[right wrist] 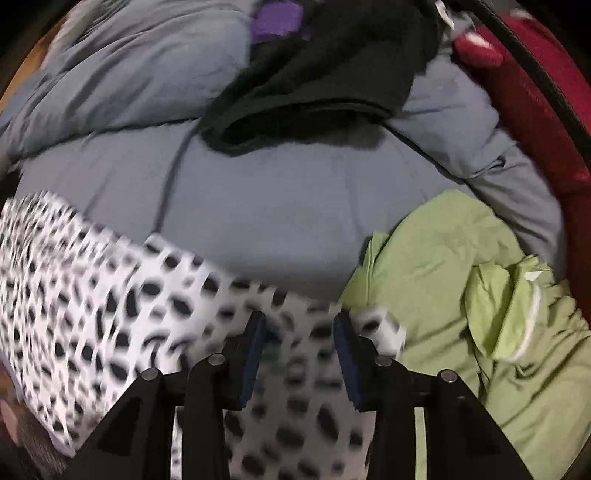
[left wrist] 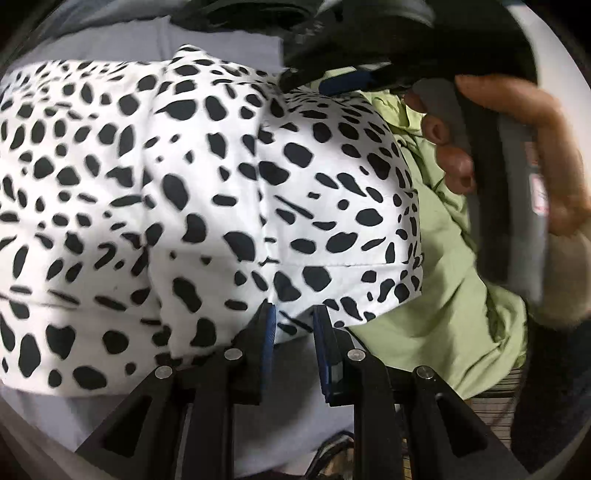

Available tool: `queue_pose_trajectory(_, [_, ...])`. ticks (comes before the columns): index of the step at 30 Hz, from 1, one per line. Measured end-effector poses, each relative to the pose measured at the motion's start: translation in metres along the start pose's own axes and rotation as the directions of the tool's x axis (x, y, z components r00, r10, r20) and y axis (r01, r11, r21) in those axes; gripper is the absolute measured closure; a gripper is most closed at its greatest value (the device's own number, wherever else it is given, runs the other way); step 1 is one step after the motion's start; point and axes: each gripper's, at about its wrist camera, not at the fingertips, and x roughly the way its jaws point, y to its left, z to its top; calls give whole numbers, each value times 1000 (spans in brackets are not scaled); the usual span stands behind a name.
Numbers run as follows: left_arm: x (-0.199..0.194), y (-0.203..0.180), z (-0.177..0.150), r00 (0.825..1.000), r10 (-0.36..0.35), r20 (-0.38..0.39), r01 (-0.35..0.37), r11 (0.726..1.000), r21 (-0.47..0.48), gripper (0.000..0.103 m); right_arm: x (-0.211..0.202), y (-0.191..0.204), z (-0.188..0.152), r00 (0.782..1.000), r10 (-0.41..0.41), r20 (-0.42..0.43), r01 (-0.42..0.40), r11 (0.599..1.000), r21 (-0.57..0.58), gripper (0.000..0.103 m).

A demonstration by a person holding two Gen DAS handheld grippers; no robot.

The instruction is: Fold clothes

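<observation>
A white garment with black spots [left wrist: 207,192] lies spread over grey bedding, in a fold with a seam near its front edge. My left gripper [left wrist: 295,325] sits at that near edge, and a tuck of the spotted cloth is pinched between its blue pads. In the right wrist view the same garment [right wrist: 110,302] is blurred. My right gripper [right wrist: 301,328] hangs over its right end, jaws apart, with cloth showing under the gap. A hand [left wrist: 517,140] holds the right gripper [left wrist: 314,79], seen at the garment's far right corner.
A light green garment [right wrist: 443,266] lies crumpled to the right of the spotted one. Grey bedding [right wrist: 277,192] covers the surface. Black clothing [right wrist: 314,85] and a purple item [right wrist: 277,18] lie at the back. A red bag [right wrist: 546,110] stands at the far right.
</observation>
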Motion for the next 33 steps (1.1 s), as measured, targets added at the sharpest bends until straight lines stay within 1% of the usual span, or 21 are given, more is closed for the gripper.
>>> queue_pose_trajectory(2, [-11,-2,3,999,-42,9,42,999,-5,81,-5,-11,1,999,32,14,-33,998,45,68])
queue_pose_trajectory(3, [-16,-3,5,998,-63,14,63,998,-8,81,-14,-18,-1,998,52,40,-54,996,65,67])
queue_pose_trajectory(4, [-21,-9,8,995,-89,32,89,996,11,81,-30,-24,-8,994,68,89,-75,994,74,66])
queue_pose_trajectory(5, [-25,-16,12,992,-117,52,115,993,32,81,-41,-28,-14,990,73,120,-82,994,71,60])
queue_pose_trajectory(6, [-23,-20,14,991,-122,57,120,992,46,81,-52,-32,-21,986,77,145,-87,994,69,59])
queue_pose_trajectory(9, [-13,-32,21,989,-132,66,126,988,86,80,-70,-44,-46,984,80,162,-94,992,82,59])
queue_pose_trajectory(12, [7,-22,23,993,-110,-37,111,994,21,81,-76,-54,-86,983,86,164,-106,988,115,59])
queue_pose_trajectory(14, [20,-16,24,989,-98,-109,96,995,-23,80,-73,-65,-120,982,109,151,-131,982,140,59])
queue_pose_trajectory(15, [11,-15,27,989,-108,-99,104,994,-42,80,-72,-70,-136,982,122,144,-144,977,156,59])
queue_pose_trajectory(16, [0,-17,36,993,-97,-72,94,995,-44,80,-68,-74,-151,981,138,134,-162,970,184,59])
queue_pose_trajectory(17, [-12,-15,34,996,-73,-48,71,997,-43,80,-65,-78,-164,980,154,127,-179,960,213,59])
queue_pose_trajectory(18, [-24,-20,45,999,-33,-33,32,999,-38,71,-63,-80,-174,977,169,126,-196,950,244,59])
queue_pose_trajectory(19, [-27,-27,59,999,-16,-30,15,999,-41,62,-63,-79,-181,973,187,134,-217,941,260,59])
queue_pose_trajectory(20, [-30,-34,72,1000,-1,-28,0,999,-44,46,-65,-77,-185,962,223,157,-259,929,265,59])
queue_pose_trajectory(21, [-28,-35,86,999,-5,-36,3,999,-47,42,-67,-74,-188,950,258,178,-299,916,267,59])
queue_pose_trajectory(23, [-23,-35,107,998,-8,-65,4,998,-55,42,-66,-68,-183,930,307,204,-354,899,258,60])
queue_pose_trajectory(24, [-13,-43,115,995,5,-99,-11,998,-58,42,-62,-66,-179,937,291,193,-335,904,266,61])
queue_pose_trajectory(25, [11,-58,125,992,13,-126,-20,998,-54,42,-59,-64,-175,944,276,182,-318,908,271,60])
queue_pose_trajectory(29, [48,-69,135,972,86,-217,-99,994,-53,42,-53,-57,-165,955,240,172,-277,928,248,63])
queue_pose_trajectory(31, [60,-75,136,961,142,-237,-151,988,-20,42,-51,-54,-163,953,245,177,-282,930,234,69])
queue_pose_trajectory(33, [67,-80,135,956,181,-231,-180,983,25,42,-48,-58,-164,940,280,195,-323,916,238,80])
